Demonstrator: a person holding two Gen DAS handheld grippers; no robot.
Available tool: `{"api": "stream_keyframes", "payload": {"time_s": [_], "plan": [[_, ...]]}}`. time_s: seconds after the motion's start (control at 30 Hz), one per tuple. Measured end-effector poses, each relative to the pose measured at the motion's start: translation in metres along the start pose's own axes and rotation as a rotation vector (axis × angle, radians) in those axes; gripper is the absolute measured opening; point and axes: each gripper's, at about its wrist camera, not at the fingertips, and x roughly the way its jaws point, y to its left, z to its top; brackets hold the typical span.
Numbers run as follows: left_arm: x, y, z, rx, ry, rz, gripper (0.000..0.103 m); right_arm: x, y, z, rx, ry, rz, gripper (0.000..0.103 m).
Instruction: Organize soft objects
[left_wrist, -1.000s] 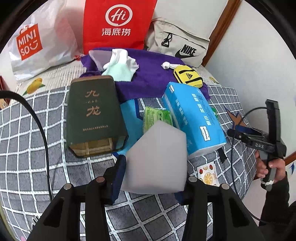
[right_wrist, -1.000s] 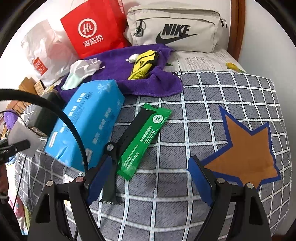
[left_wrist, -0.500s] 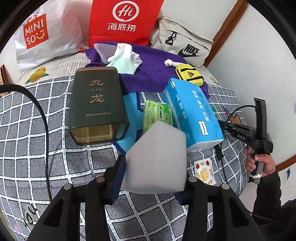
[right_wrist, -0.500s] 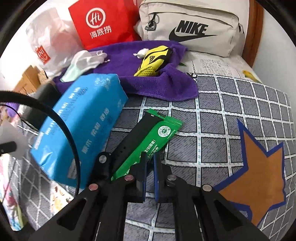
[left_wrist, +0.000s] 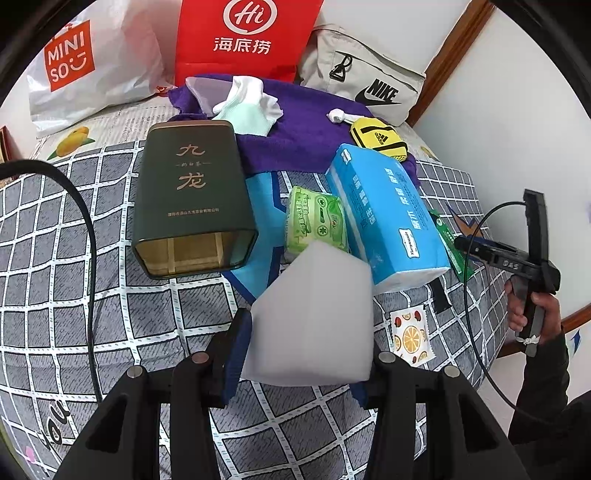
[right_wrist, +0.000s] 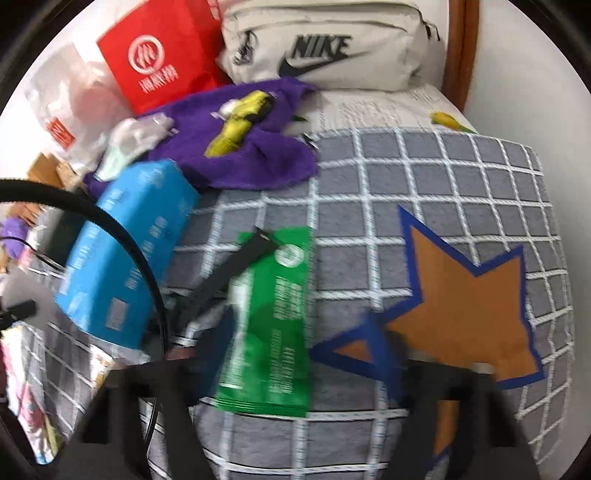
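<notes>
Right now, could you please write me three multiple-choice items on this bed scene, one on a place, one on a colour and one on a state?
1. Where does the yellow Adidas pouch lie?
A. on the purple towel
B. inside the green tea tin
C. on the orange star

2. What colour is the tissue pack?
A. red
B. blue
C. black

3. What does the left tool do?
A. hangs empty
B. grips the white sponge block
C. grips a sock

A: it rests on the towel. B: its wrapper is blue. B: the block sits clamped between both pads.
</notes>
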Motion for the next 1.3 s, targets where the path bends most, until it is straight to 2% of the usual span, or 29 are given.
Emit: {"api": "stream_keyframes", "payload": {"time_s": [0.1, 0.27, 0.33, 0.37, 0.4, 0.8, 0.97, 1.03, 1.3], "plan": [[0.0, 0.0, 0.0, 0.003, 0.004, 0.004, 0.045, 0.002, 0.013, 0.003, -0.039, -0.011, -0.012, 0.078], [-0.001, 0.0, 0.001, 0.0, 0.002, 0.004, 0.045, 0.03, 0.029, 0.004, -0.118, 0.069, -0.089, 0.078], [-0.001, 0.0, 0.001, 0.0, 0.006, 0.006, 0.045, 0.033, 0.032, 0.002, -0.155, 0.055, -0.112, 0.074], [-0.001, 0.0, 0.0, 0.001, 0.007, 0.007, 0.045, 0.03, 0.034, 0.002, -0.167, 0.039, -0.102, 0.038], [-0.001, 0.0, 0.0, 0.002, 0.008, 0.011, 0.045, 0.027, 0.034, 0.003, -0.165, 0.041, -0.082, 0.028], [-0.006, 0.004, 0.002, -0.01, -0.003, 0.01, 0.045, -0.035, 0.023, 0.032, -0.127, -0.09, -0.157, 0.028], [-0.015, 0.005, 0.009, -0.023, -0.035, 0.001, 0.045, -0.052, 0.028, 0.039, -0.111, -0.12, -0.125, 0.028], [-0.021, 0.004, 0.012, -0.021, -0.054, -0.011, 0.044, -0.051, 0.031, 0.042, -0.102, -0.1, -0.086, 0.028], [-0.034, 0.004, 0.028, -0.02, -0.09, -0.037, 0.044, -0.037, 0.054, 0.041, -0.095, -0.063, -0.025, 0.028]]}}
